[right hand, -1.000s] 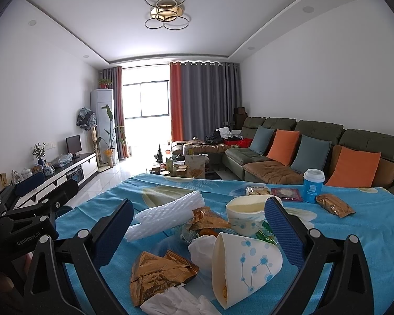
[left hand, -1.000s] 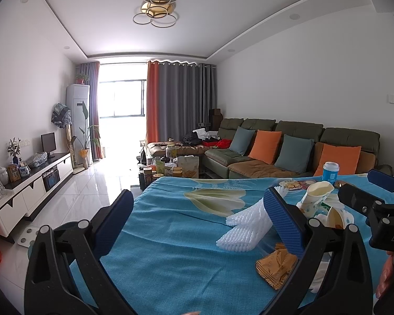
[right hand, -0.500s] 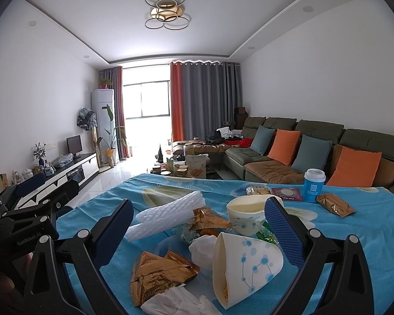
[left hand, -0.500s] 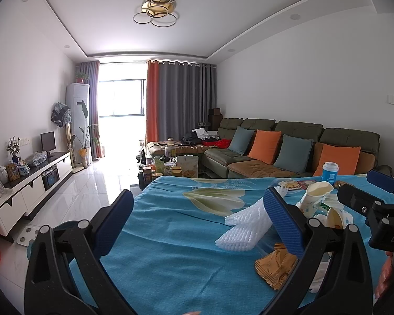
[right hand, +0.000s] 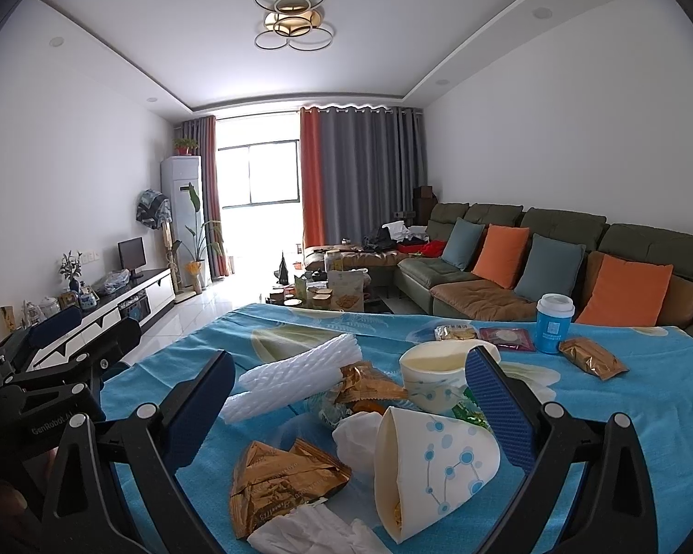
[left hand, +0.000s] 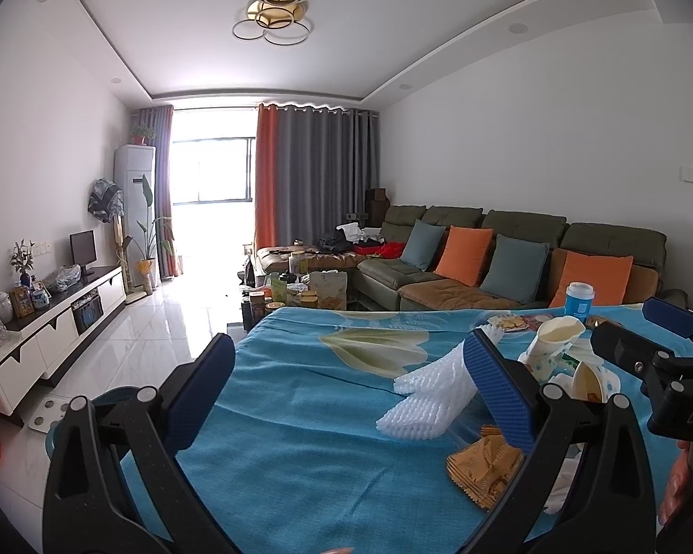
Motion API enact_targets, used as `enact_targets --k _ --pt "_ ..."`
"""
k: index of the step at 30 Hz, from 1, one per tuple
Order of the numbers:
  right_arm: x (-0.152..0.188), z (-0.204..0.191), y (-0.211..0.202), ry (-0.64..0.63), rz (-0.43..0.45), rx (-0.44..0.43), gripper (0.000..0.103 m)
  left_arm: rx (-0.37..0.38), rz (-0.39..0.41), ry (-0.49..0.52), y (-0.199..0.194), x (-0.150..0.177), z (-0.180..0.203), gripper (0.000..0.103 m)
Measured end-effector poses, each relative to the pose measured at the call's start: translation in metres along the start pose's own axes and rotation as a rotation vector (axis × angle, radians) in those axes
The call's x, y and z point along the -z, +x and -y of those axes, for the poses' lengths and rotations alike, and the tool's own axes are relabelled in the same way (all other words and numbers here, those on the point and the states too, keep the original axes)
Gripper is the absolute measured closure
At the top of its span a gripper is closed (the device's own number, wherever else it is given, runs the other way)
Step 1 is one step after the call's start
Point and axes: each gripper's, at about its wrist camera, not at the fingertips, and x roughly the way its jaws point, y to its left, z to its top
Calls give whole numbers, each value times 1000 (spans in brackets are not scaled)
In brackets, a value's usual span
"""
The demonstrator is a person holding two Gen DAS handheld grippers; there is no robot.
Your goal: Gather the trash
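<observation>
Nothing has moved; both grippers stay spread wide, holding nothing. Trash sits piled on the blue tablecloth (right hand: 633,420): a tipped paper cup (right hand: 432,466) with yellow bits inside, a paper bowl (right hand: 432,371), gold wrappers (right hand: 282,480), white foam (right hand: 295,376). Right gripper (right hand: 346,411) hovers over it; left gripper (left hand: 346,392) is beside.

Bright window (left hand: 212,171), grey-orange curtains (left hand: 319,175), green sofa (left hand: 522,249), white walls, glossy tiled floor (left hand: 138,346).
</observation>
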Motion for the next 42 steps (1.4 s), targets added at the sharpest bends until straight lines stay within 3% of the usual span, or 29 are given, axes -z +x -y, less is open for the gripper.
enact_targets --k 12,20,25,30,33,37,42 --pt "2 2 1 7 -6 -9 7 2 -6 0 2 3 1 6" --pt "7 14 7 26 -67 -5 7 19 -37 2 7 9 -1 6" --pt "15 27 14 46 -142 -4 7 106 -104 13 17 15 1 6" --pt "25 39 21 65 -218 11 7 280 -229 6 31 29 8 6" --pt "31 44 26 77 -256 19 9 336 -287 10 39 40 14 6" --pt "37 48 34 78 -310 21 31 415 -351 23 49 52 28 6" --pt "43 52 39 86 -341 22 45 513 -483 18 70 71 42 35"
